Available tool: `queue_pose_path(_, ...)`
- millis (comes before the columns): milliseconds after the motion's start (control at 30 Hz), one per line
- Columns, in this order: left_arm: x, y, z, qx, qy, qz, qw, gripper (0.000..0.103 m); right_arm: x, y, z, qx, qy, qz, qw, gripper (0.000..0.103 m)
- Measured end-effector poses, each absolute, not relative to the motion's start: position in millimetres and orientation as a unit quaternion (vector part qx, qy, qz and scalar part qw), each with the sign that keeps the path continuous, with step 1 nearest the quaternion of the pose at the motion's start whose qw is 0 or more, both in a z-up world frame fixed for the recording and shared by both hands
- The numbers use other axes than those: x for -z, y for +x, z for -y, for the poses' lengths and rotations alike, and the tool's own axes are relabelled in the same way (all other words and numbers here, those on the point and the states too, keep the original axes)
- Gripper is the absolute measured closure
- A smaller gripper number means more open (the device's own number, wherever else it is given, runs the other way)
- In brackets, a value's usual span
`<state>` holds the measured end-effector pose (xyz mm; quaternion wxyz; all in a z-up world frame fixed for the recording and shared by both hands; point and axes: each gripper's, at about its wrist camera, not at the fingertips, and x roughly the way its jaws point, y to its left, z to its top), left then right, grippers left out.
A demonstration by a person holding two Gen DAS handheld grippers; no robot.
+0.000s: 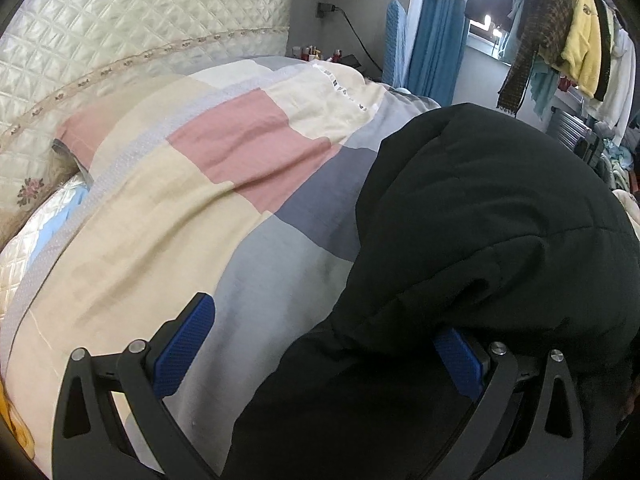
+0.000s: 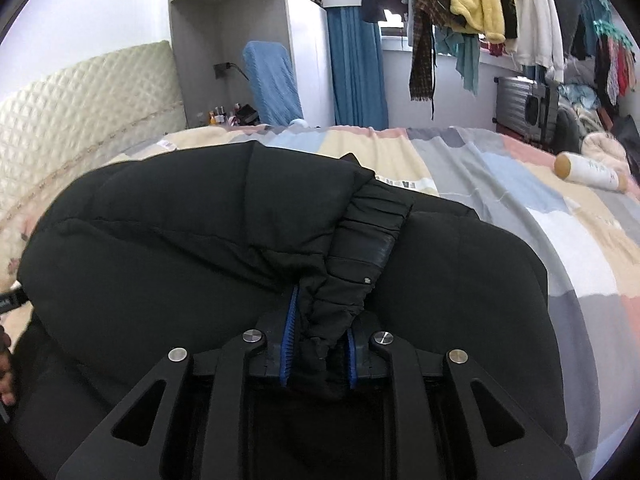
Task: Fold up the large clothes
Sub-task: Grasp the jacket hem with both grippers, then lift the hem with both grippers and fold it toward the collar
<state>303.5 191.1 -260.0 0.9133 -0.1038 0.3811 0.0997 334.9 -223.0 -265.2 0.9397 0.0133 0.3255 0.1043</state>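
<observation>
- Left wrist view: the left gripper (image 1: pixel 320 344) stands wide, its blue ribbed pads (image 1: pixel 182 344) far apart; the bulky black padded jacket (image 1: pixel 492 216) lies on the bed's pastel patchwork quilt (image 1: pixel 192 184) and fills the right half of the picture; a fold of it drapes over the right-hand pad, hiding that pad's tip, so contact there is hard to judge; the left-hand pad is clear of the cloth; the jacket's lower edge is cut off by the frame.
- Behind: a cream quilted headboard (image 1: pixel 120 20); a rail of hanging clothes (image 1: pixel 568 40), partly washed out by window glare.
- Right wrist view: the right gripper (image 2: pixel 320 340) is narrow, clamped on a bunched black sleeve cuff (image 2: pixel 360 248) of the jacket; the cloth hides the fingertips; a white cylindrical bottle with a tan cap (image 2: pixel 588 172) lies well apart on the quilt; a hand (image 2: pixel 6 364) is cut off at the left edge.
</observation>
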Motion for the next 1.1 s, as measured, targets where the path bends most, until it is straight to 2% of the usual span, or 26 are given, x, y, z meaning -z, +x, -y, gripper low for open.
queue_pose_path(100, 252.0, 298.1, -188.4, -0.097, -0.101, -0.377, 0.915, 0.001, 255.1, 319.0, 229.5, -0.103, 0.035, -0.328, 0.938, 0.070)
queue_pose_path(233, 234.2, 281.6, -179.8, -0.088, -0.088, -0.368, 0.921, 0.001, 233.9, 290.9, 230.1, -0.114, 0.025, -0.327, 0.938, 0.058)
queue_pose_path(467, 183.8, 230.8, -163.5, -0.057, -0.103, -0.341, 0.933, 0.001, 162.0, 221.8, 238.3, -0.127, 0.043, -0.282, 0.950, 0.058)
queue_pose_path(900, 27.8, 79.0, -137.4, 0.026, -0.154, -0.274, 0.949, 0.001, -2.5, 84.4, 247.0, -0.158, 0.057, -0.181, 0.969, 0.058)
queue_pose_path(1100, -25.7, 22.3, -139.6, 0.039, -0.158, -0.254, 0.954, 0.001, -46.4, 28.2, 248.6, -0.175, 0.051, -0.153, 0.971, 0.058)
